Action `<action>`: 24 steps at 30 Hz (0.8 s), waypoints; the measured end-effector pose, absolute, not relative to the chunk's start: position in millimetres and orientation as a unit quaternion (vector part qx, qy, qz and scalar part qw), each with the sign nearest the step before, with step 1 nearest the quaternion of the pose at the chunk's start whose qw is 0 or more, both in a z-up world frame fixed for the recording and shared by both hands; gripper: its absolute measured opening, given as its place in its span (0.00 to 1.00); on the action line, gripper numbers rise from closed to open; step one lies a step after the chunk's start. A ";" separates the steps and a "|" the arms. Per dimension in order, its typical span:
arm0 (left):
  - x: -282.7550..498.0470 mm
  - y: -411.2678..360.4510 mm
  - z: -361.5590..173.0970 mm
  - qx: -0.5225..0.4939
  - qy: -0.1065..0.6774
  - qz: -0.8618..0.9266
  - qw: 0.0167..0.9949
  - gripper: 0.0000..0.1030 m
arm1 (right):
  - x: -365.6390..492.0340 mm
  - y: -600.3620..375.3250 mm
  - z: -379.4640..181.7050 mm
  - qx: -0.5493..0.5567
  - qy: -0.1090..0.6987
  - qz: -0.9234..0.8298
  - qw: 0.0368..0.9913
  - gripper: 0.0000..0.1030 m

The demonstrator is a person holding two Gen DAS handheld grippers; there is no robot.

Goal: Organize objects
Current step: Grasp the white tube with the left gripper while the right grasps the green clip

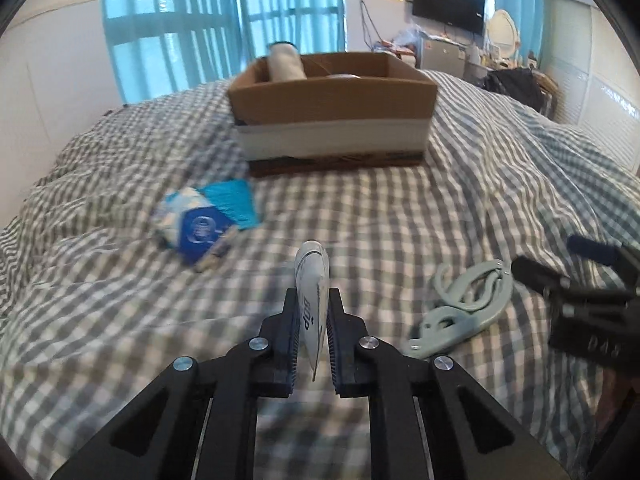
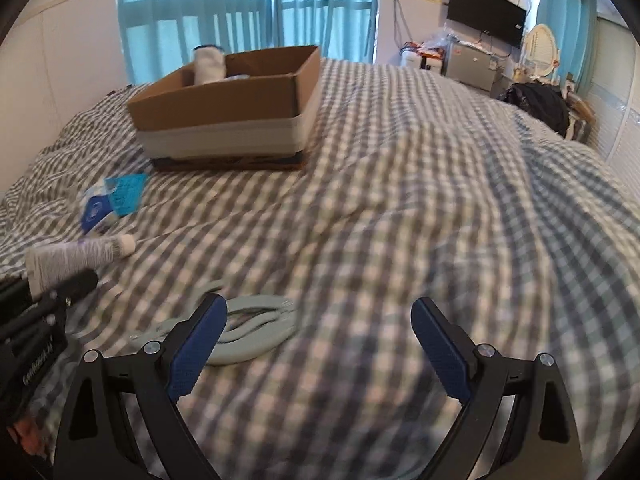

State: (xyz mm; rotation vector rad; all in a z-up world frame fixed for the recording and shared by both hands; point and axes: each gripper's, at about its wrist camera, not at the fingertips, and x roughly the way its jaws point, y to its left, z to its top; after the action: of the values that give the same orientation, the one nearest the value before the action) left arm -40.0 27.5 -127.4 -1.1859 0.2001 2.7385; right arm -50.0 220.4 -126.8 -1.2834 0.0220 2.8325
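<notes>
My left gripper [image 1: 313, 300] is shut on a white tube [image 1: 312, 304], held above the checked bed cover; the tube also shows in the right wrist view [image 2: 80, 258]. A cardboard box [image 1: 332, 96] stands further back on the bed with a white bottle [image 1: 284, 62] inside; it also shows in the right wrist view [image 2: 224, 100]. A blue tissue pack [image 1: 208, 220] lies left of centre. A pale green folded hanger [image 1: 464, 304] lies to the right. My right gripper [image 2: 316, 320] is open and empty, just right of the hanger [image 2: 248, 332].
The checked bed cover [image 2: 400, 200] is rumpled, with folds on the right. A TV [image 2: 486, 22], a small fridge and clutter stand beyond the bed at the right. Blue curtains [image 1: 220, 20] hang behind the box.
</notes>
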 end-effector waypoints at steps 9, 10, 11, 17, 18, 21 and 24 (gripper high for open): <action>-51.5 -7.1 -137.6 -0.413 0.008 0.908 0.070 0.12 | -56.2 173.6 -155.3 -0.458 0.014 0.889 -0.026 0.91; -51.9 -8.5 -139.2 -0.415 0.005 0.907 0.070 0.12 | -60.4 168.7 -159.8 -0.463 0.013 0.886 -0.026 0.91; -53.3 -9.7 -140.9 -0.418 0.001 0.906 0.071 0.12 | -61.7 166.5 -162.2 -0.464 0.015 0.885 -0.026 0.91; -56.1 -18.2 -145.4 -0.428 -0.021 0.900 0.082 0.12 | -84.8 152.8 -174.2 -0.475 0.010 0.880 -0.007 0.90; -55.9 -18.9 -145.8 -0.429 -0.023 0.899 0.083 0.12 | -86.5 150.5 -177.2 -0.476 0.004 0.880 -0.003 0.88; -55.1 -18.9 -146.6 -0.431 -0.022 0.898 0.082 0.12 | -82.2 146.0 -177.6 -0.464 -0.016 0.886 0.003 0.79; -54.5 -16.7 -147.6 -0.434 -0.018 0.897 0.082 0.12 | -76.8 150.3 -172.3 -0.458 -0.007 0.889 -0.007 0.68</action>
State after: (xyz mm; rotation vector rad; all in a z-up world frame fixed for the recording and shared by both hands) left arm -54.5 -16.7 -147.6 -1.2973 -0.0538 2.6798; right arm -76.8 150.3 -172.3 -1.4438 -0.0206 2.8052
